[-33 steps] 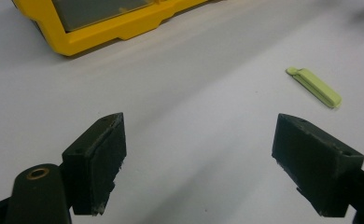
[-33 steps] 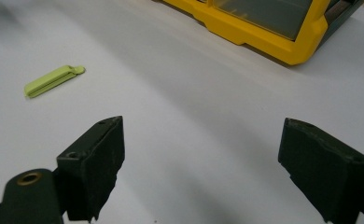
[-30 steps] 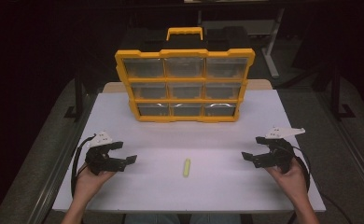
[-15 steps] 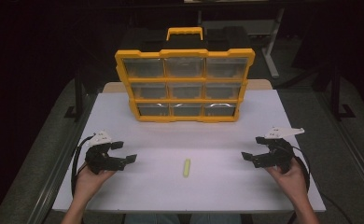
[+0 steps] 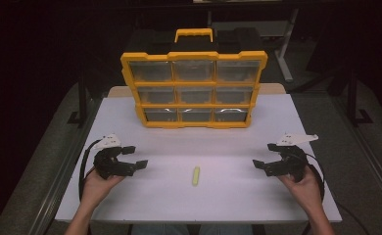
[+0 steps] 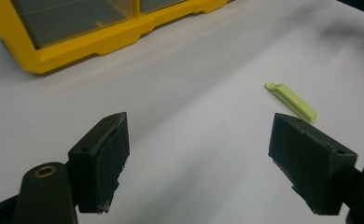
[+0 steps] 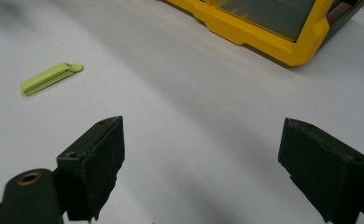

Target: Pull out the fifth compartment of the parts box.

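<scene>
Table: a white table (image 5: 228,147) with a dark floor around it.
Yellow box: a big yellow box (image 5: 194,88) with a handle on top stands up at the far side of the table. It has nine see-through drawers, three in each row. What is inside them is too dim to tell.
Green clip: a small light green clip (image 5: 196,176) lies flat on the table near the front, about in the middle. It sits between the two grippers and touches neither. Its long side points away from the person.
Left gripper: the left gripper (image 5: 134,157) is held low over the table on the left side, well away from the clip. Its jaws are spread wide and nothing is between them. It points toward the middle of the table.
Left gripper view: the clip (image 6: 291,101) lies just past the jaw on the right of this view, and a corner of the yellow box (image 6: 91,37) is at the top.
Right gripper: the right gripper (image 5: 263,165) is held low on the right side, also well away from the clip. Its jaws are spread wide too, with only bare table between them.
Right gripper view: the clip (image 7: 51,78) lies far off at the upper left, and the yellow box (image 7: 264,32) is at the top right.
Hands: one hand (image 5: 97,183) holds the left gripper and the other hand (image 5: 304,185) holds the right one. Both arms come in from the near edge.
</scene>
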The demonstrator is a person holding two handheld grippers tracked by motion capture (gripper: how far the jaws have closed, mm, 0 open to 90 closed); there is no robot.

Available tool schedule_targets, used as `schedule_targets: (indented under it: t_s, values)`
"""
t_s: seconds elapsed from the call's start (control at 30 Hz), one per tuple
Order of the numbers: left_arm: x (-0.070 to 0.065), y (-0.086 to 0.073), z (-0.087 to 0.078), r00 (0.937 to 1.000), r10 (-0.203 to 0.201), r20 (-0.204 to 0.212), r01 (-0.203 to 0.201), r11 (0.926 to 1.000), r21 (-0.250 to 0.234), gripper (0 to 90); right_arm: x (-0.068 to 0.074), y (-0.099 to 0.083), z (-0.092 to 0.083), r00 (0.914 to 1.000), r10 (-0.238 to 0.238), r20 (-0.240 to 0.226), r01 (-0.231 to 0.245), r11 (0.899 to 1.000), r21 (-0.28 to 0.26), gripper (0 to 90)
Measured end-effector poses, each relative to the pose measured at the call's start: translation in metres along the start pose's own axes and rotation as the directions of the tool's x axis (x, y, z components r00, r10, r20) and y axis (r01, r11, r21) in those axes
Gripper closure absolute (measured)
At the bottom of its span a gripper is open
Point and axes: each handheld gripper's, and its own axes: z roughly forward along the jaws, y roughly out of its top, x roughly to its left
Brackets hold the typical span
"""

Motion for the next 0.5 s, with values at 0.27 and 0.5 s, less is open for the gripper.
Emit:
schedule_targets:
  t_s: [0.27,0.5]
  values:
    - [-0.005,0.019,0.004,0.9989,0.040,0.025,-0.040,0.9992,0.000,22.0,-0.001,0.000,0.000,1.0000,0.002,0.004,-0.002,1.000,-0.004,13.6]
    - [-0.004,0.038,0.009,0.9964,0.024,0.081,-0.021,0.9990,-0.039,22.9,-0.002,0.000,0.001,1.0000,0.006,0.006,-0.006,1.000,0.003,13.6]
